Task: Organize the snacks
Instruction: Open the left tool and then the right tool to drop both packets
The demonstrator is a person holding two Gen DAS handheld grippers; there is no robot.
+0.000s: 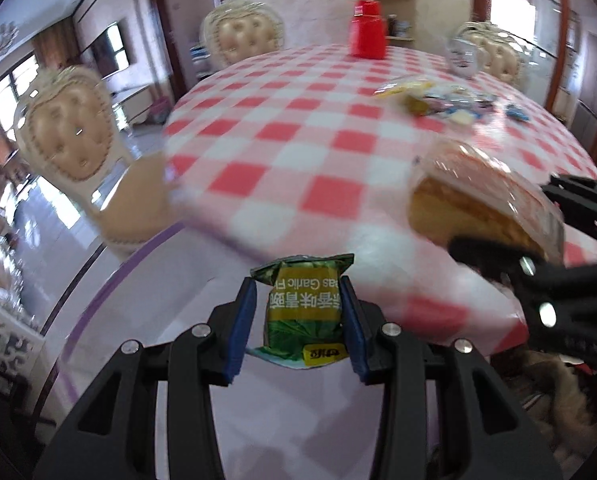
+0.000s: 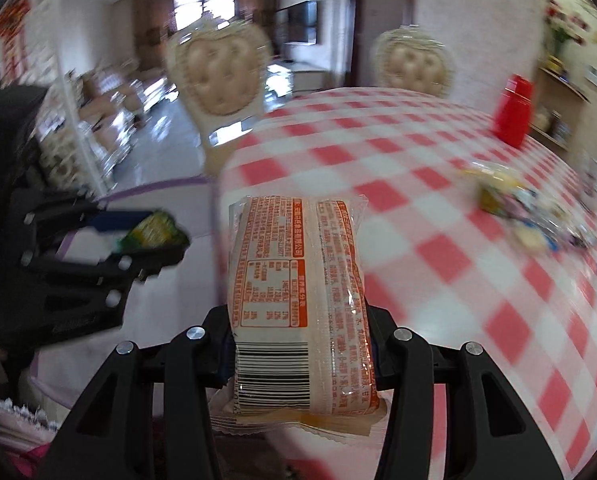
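Closest in, the left tool (image 1: pixel 298 320) pinches a small green snack packet (image 1: pixel 304 312) between its blue pads (image 1: pixel 242 328), jaws pressed in against the packet's two sides. The packet stands upright with its crimped top edge up, yellow label printed across the front, held in the air short of the bench (image 1: pixel 290 128) edge. In the right wrist view the same tool (image 2: pixel 154 236) shows at nine o'clock, the packet (image 2: pixel 154 232) poking out of its tip.

The right tool (image 2: pixel 298 356) is clamped on a larger clear-wrapped cake pack (image 2: pixel 298 300), which hides most of the fingers; the pack stands on end, orange printing and a barcode facing back, golden cake showing at its lower seam. From the left wrist view this pack (image 1: pixel 478 200) sits at three o'clock, over the bench edge.

Farther out on the red-and-white checked cloth, a blurred heap of loose snacks (image 1: pixel 442 100) lies at one o'clock, and a red container (image 1: pixel 368 32) stands at twelve o'clock.
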